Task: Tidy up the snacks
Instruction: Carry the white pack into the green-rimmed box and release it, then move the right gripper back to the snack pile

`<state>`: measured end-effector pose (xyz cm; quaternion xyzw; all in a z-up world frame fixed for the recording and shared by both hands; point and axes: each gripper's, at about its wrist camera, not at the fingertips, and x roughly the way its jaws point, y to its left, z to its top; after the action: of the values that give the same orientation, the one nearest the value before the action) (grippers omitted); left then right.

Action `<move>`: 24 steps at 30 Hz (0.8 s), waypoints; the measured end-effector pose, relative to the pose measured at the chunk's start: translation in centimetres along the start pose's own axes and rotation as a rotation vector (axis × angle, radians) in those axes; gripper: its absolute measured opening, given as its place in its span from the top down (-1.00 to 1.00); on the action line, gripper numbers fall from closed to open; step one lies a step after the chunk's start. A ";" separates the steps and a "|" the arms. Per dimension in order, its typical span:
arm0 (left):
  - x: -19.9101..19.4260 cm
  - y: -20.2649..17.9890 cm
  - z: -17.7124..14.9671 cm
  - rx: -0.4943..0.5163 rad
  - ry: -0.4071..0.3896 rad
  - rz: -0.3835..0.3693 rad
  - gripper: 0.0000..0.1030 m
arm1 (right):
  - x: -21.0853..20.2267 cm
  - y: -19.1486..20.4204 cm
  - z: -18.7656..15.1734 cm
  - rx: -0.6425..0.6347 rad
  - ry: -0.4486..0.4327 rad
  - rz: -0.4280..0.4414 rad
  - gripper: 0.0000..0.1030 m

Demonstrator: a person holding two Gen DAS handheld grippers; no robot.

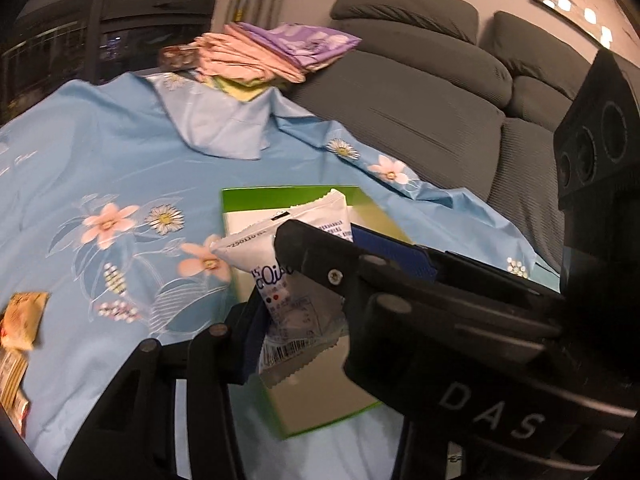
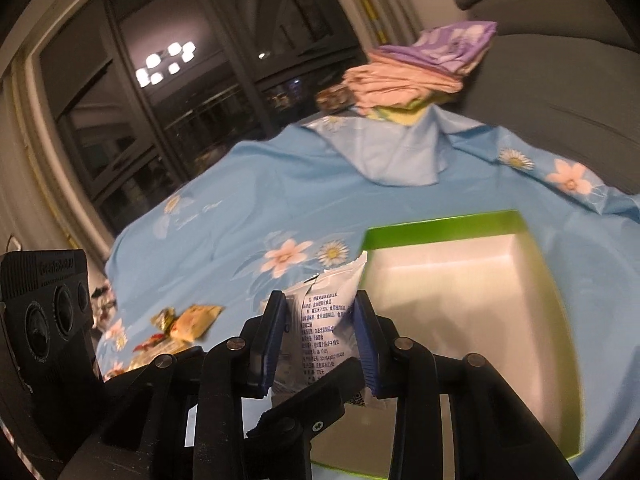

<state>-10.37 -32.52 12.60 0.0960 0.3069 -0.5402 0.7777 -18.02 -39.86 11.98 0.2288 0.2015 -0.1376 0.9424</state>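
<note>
A white snack packet (image 1: 276,264) with printed text is held by both grippers at once. My left gripper (image 1: 280,280) is shut on the packet, just above the green box (image 1: 320,404). My right gripper (image 2: 320,332) is shut on the same white packet (image 2: 324,320), its blue pads (image 2: 366,344) pressing each side, at the near left corner of the green box (image 2: 460,224) with a pale inside. The right gripper's body crosses the left wrist view (image 1: 440,292). Loose yellow snack packets (image 1: 22,320) lie at the left; they also show in the right wrist view (image 2: 188,320).
A blue flowered cloth (image 1: 120,152) covers the surface. A pile of folded pink and purple cloths (image 1: 276,48) sits at the far edge. A grey sofa (image 1: 420,92) stands behind on the right. Dark windows (image 2: 180,100) are at the back left.
</note>
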 end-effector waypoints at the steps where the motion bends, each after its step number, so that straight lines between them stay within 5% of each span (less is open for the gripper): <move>1: 0.4 -0.2 0.2 0.003 0.005 -0.005 0.12 | 0.0 -0.5 0.1 0.014 -0.002 -0.004 0.29; 7: 2.4 -0.7 0.1 0.002 0.030 0.037 0.10 | 1.2 -4.6 0.0 0.191 0.082 0.040 0.29; 11: 1.9 -1.2 -0.3 0.039 -0.018 0.154 -0.56 | 1.6 -5.5 -0.2 0.209 0.097 -0.014 0.24; 14: 0.8 -1.1 -0.6 0.060 -0.077 0.200 -0.78 | 0.6 -4.6 -0.2 0.163 0.042 -0.032 -0.17; 16: 0.0 -0.6 -0.7 0.045 -0.101 0.202 -0.99 | -0.4 -3.9 -0.2 0.139 -0.021 -0.053 -0.76; 20: -1.9 0.3 -1.4 0.018 -0.133 0.186 -0.99 | -1.8 -2.5 -0.3 0.081 -0.118 -0.062 -0.89; 24: -3.5 1.0 -2.1 0.013 -0.135 0.222 -0.99 | -1.5 0.1 -0.4 -0.007 -0.124 -0.067 -1.00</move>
<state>-11.06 -28.39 12.78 0.0980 0.2376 -0.4580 0.8510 -19.46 -39.30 12.35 0.2099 0.1509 -0.1823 0.9487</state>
